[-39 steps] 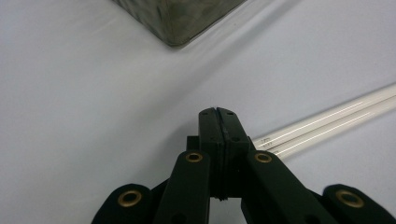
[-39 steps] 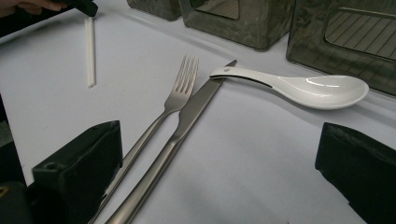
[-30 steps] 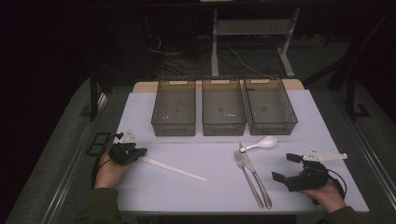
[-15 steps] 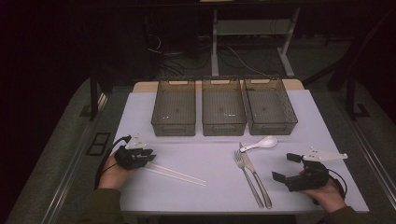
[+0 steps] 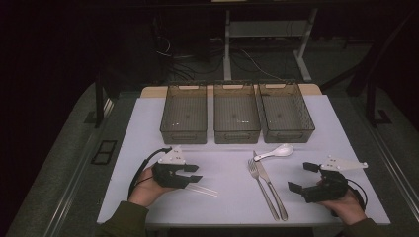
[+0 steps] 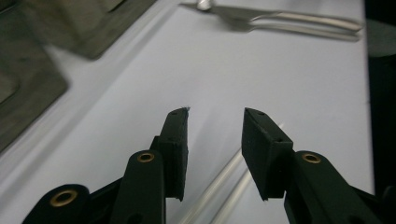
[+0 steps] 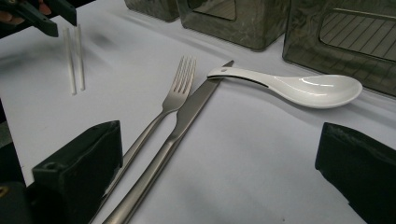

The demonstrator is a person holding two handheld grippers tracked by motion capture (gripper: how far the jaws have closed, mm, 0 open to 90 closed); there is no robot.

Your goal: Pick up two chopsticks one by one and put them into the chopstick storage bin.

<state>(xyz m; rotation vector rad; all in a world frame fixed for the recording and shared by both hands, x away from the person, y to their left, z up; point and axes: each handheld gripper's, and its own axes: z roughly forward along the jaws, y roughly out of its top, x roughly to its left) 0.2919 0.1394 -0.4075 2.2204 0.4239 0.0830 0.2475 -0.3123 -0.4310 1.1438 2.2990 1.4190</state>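
Two clear chopsticks [image 5: 205, 189] lie side by side on the white table. My left gripper [image 5: 197, 174] hovers over their left part, pointing right. Its jaws have just been opening and now stand open. In the left gripper view the chopsticks [image 6: 219, 186] lie on the table below the gap, and the left gripper [image 6: 215, 114] does not press on them. My right gripper [image 5: 300, 177] rests at the front right, wide open and holding nothing. In front of the right gripper [image 7: 219, 128] lie a fork [image 7: 180, 88], a knife [image 7: 187, 116] and a white spoon [image 7: 303, 88].
Three smoky plastic bins [image 5: 184, 136] [image 5: 236, 137] [image 5: 287, 134] stand in a row at the back of the table. The fork [image 5: 262, 185] and knife [image 5: 272, 190] lie right of centre, the spoon [image 5: 276, 151] just behind them. The table's front edge is close to both hands.
My left gripper has slid to the right along the chopsticks and its jaws have parted. The chopsticks stay on the table. The right gripper has kept still.
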